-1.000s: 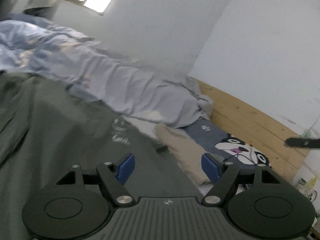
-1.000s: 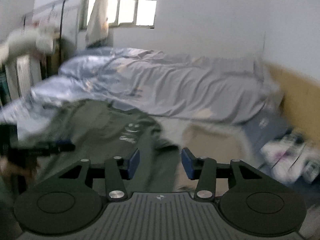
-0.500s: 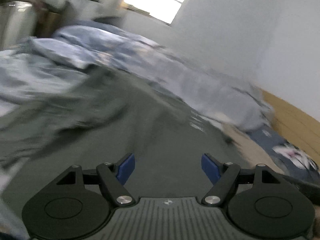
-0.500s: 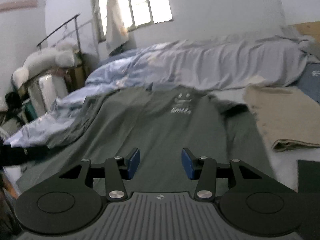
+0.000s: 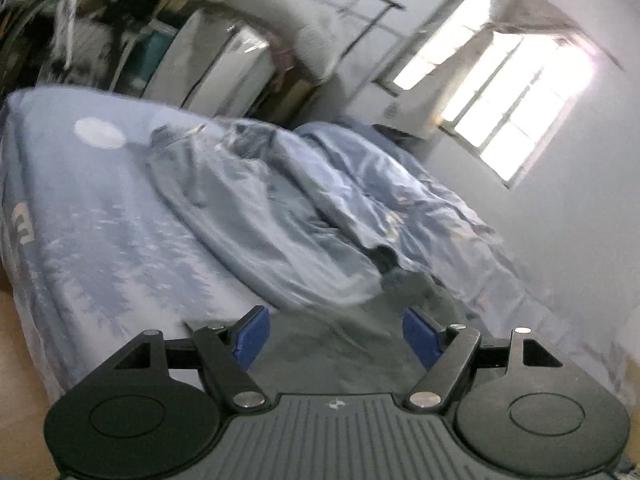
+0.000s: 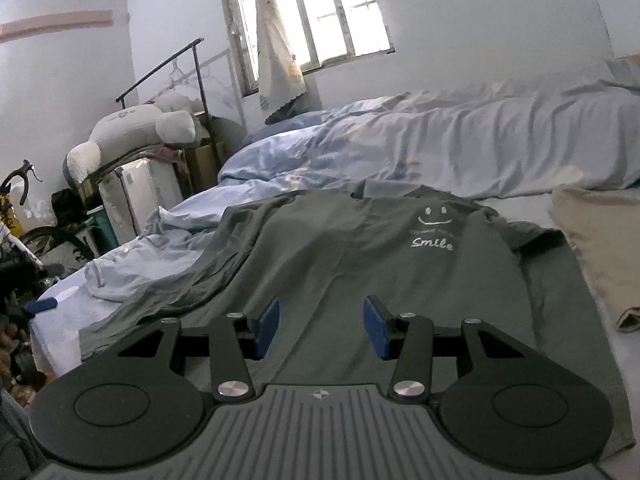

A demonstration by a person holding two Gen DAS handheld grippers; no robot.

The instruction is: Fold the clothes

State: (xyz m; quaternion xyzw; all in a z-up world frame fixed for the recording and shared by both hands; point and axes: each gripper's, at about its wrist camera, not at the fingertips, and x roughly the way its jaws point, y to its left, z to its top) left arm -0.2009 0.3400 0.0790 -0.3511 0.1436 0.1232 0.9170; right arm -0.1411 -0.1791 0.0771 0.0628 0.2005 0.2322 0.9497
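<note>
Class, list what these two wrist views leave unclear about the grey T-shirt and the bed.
- Grey T-shirt hem: right wrist view, hidden behind the right gripper.
- Small line above "Smile": too small.
- Blue duvet folds: left wrist view, motion-blurred.
- Beige cloth: cut by right edge.

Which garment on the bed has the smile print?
The grey-green T-shirt spread flat ahead of the right gripper; the beige garment to its right is plain.
</note>
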